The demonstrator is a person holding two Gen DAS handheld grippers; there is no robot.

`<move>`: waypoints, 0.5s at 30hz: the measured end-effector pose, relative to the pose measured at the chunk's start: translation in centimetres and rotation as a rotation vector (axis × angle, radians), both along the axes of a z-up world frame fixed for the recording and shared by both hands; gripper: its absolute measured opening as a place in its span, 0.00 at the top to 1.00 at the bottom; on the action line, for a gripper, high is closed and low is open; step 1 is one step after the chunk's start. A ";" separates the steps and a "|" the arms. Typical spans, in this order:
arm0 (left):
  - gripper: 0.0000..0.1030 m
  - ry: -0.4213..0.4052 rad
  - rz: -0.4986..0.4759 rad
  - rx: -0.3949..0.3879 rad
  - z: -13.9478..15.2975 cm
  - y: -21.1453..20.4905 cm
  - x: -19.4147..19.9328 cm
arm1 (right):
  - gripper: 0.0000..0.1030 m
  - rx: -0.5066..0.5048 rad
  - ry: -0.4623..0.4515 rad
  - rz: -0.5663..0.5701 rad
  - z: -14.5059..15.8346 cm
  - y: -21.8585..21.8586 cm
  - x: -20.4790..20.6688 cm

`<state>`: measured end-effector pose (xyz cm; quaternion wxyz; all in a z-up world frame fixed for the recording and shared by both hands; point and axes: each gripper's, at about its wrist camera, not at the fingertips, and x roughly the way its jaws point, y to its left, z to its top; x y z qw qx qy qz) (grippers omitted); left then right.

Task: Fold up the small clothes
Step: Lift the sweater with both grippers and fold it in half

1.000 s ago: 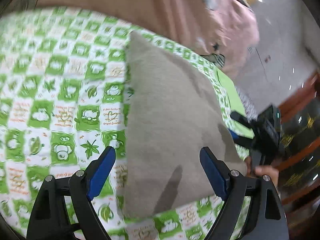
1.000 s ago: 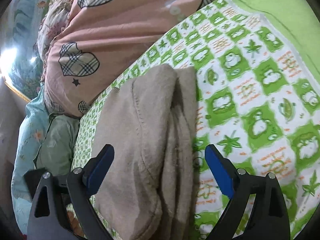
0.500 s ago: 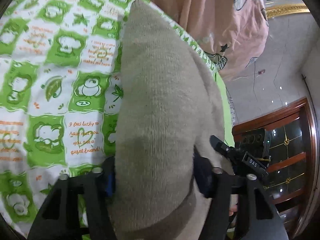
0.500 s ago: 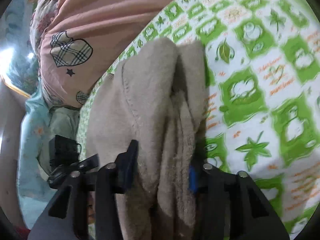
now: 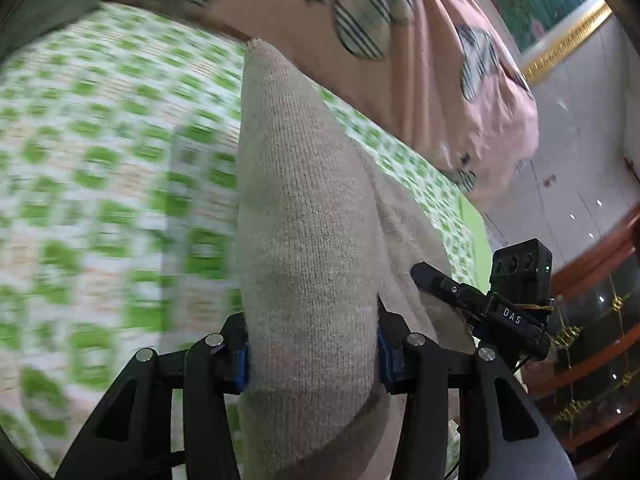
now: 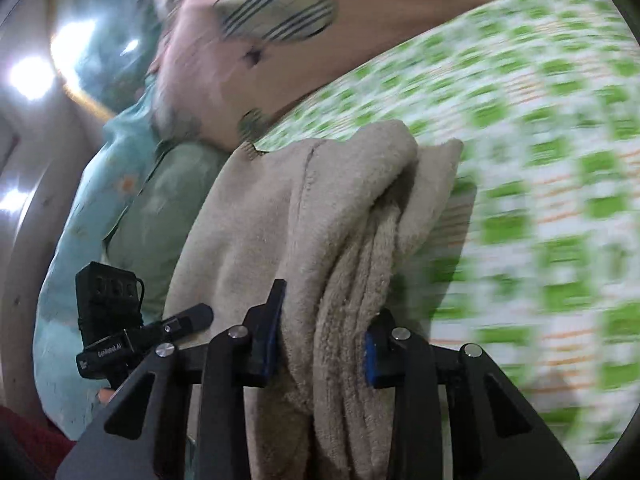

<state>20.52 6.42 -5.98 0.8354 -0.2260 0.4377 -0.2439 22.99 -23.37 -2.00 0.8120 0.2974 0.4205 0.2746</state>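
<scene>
A folded beige knit garment [image 5: 304, 208] runs lengthwise over the green-and-white checked bed sheet [image 5: 100, 168]. My left gripper [image 5: 312, 354] is shut on one end of it, the cloth bunched between the blue pads. My right gripper [image 6: 320, 344] is shut on the other end, where several fleecy layers [image 6: 352, 216] stack between the pads. Each gripper shows in the other's view: the right one [image 5: 500, 308] at the garment's far edge, the left one [image 6: 132, 332] at lower left. The garment appears lifted off the sheet [image 6: 540, 184], which is motion-blurred.
A pink quilt with plaid heart patches [image 5: 380, 20] lies bunched along the far side of the bed. A teal pillow [image 6: 120, 184] lies beside it. A gold-framed picture [image 5: 560, 36] and dark wood furniture [image 5: 592, 292] stand beyond the bed.
Both grippers closed from open onto the two ends of the garment, then raised it; the sheet now blurs with the motion.
</scene>
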 end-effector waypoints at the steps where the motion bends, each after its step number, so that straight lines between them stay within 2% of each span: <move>1: 0.54 -0.004 0.018 0.008 0.0 1.4 -0.5 | 0.67 0.011 -0.005 0.017 -0.1 1.1 0.2; 3: 0.54 0.003 0.039 0.025 -0.4 3.6 -1.3 | 0.67 0.033 -0.006 0.048 -0.6 3.4 0.6; 6: 0.54 0.057 0.071 0.023 -2.8 5.6 -1.6 | 0.67 0.051 0.049 0.073 -2.8 5.7 1.1; 8: 0.47 0.114 0.097 0.020 -5.2 6.6 -1.4 | 0.67 0.024 0.092 0.067 -4.4 6.6 1.1; 9: 0.44 0.119 0.107 -0.006 -5.9 7.0 -1.6 | 0.67 0.003 0.109 0.054 -5.2 6.7 1.0; 11: 0.31 0.127 0.124 -0.017 -6.4 7.7 -1.9 | 0.67 0.043 0.133 0.038 -6.1 6.1 0.7; 13: 0.31 0.119 0.131 0.003 -6.3 8.0 -2.4 | 0.67 0.058 0.148 0.032 -6.3 5.9 0.5; 15: 0.31 0.116 0.128 0.016 -6.0 8.7 -3.0 | 0.62 0.032 0.153 0.033 -5.9 6.1 0.4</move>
